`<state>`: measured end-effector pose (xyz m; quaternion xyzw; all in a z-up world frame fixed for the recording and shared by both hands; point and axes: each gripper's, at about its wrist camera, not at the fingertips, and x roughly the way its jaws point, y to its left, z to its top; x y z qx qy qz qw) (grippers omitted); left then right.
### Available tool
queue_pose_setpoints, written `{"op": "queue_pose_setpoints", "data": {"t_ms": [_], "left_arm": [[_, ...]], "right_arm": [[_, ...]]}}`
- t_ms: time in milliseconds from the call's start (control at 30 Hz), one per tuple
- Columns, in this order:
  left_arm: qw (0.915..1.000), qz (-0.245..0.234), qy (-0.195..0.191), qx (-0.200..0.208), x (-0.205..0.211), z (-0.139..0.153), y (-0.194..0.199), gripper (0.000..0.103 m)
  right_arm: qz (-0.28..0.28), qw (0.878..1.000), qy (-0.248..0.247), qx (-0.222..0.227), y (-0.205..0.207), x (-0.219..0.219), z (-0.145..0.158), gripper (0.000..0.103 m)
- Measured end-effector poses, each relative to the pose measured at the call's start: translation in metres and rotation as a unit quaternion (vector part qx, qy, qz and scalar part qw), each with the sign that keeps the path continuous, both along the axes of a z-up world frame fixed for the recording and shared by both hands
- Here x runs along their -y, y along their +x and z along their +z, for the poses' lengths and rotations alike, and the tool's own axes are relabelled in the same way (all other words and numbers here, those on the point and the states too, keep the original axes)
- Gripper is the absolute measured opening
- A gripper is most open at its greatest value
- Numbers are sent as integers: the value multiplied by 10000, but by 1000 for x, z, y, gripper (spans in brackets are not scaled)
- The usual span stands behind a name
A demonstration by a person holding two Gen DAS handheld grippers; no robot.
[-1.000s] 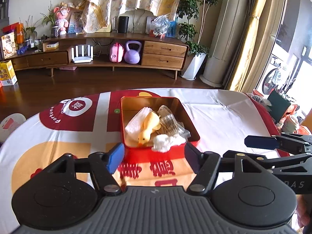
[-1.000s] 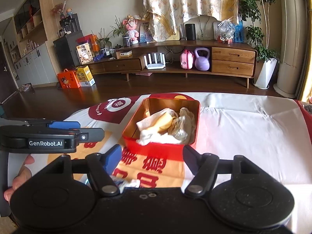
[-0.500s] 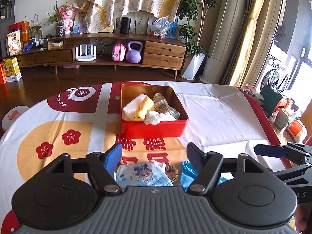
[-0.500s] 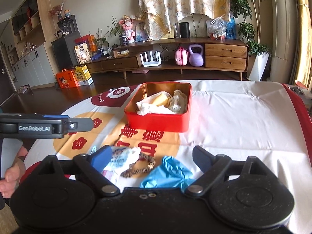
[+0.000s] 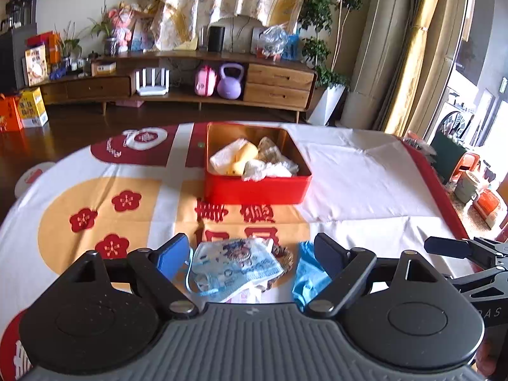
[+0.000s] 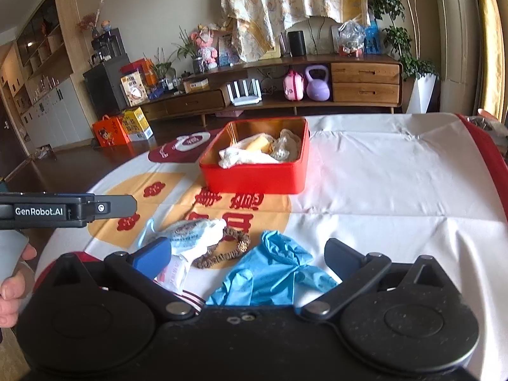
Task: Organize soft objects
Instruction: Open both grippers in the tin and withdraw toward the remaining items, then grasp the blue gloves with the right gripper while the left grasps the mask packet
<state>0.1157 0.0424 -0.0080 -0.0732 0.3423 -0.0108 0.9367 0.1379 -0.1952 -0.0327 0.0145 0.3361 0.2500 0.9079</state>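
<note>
A red tin box point(image 5: 257, 187) point(image 6: 254, 177) sits mid-table and holds a yellow plush point(image 5: 244, 157), white cloths point(image 6: 244, 158) and a crumpled beige piece. Near the front edge lie a printed face mask point(image 5: 235, 262) point(image 6: 190, 233), a brown scrunchie point(image 6: 228, 249) and a blue glove point(image 6: 273, 273) point(image 5: 306, 273). My left gripper point(image 5: 250, 255) is open and empty, hovering over the mask. My right gripper point(image 6: 247, 254) is open and empty over the scrunchie and glove. Each gripper shows at the edge of the other's view.
The table wears a white, red and orange printed cloth point(image 5: 365, 190). A small packet point(image 6: 173, 274) lies under the mask. Behind the table are a wooden floor and a low sideboard point(image 5: 190, 85) with a purple kettlebell point(image 5: 230, 82).
Both grippers have pulled back from above the red box toward the near table edge. The mask, scrunchie and glove have come into view between the fingers.
</note>
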Motion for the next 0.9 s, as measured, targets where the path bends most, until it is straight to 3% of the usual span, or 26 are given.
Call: {"op": "queue_pose_setpoints", "data": {"t_ms": [233, 567, 800, 900], "left_arm": [[9994, -56, -92, -342, -5, -35, 14, 86], [9977, -349, 104, -575, 9, -76, 33, 86], [9942, -644, 649, -566, 27, -91, 47, 86], [9948, -577, 635, -542, 25, -96, 51, 86]], "right_arm": [[59, 9995, -217, -229, 9, -4, -32, 103], [344, 9970, -565, -390, 24, -17, -64, 102], [394, 9956, -672, -526, 32, -21, -81, 101], [363, 9956, -667, -553, 35, -21, -84, 100]]}}
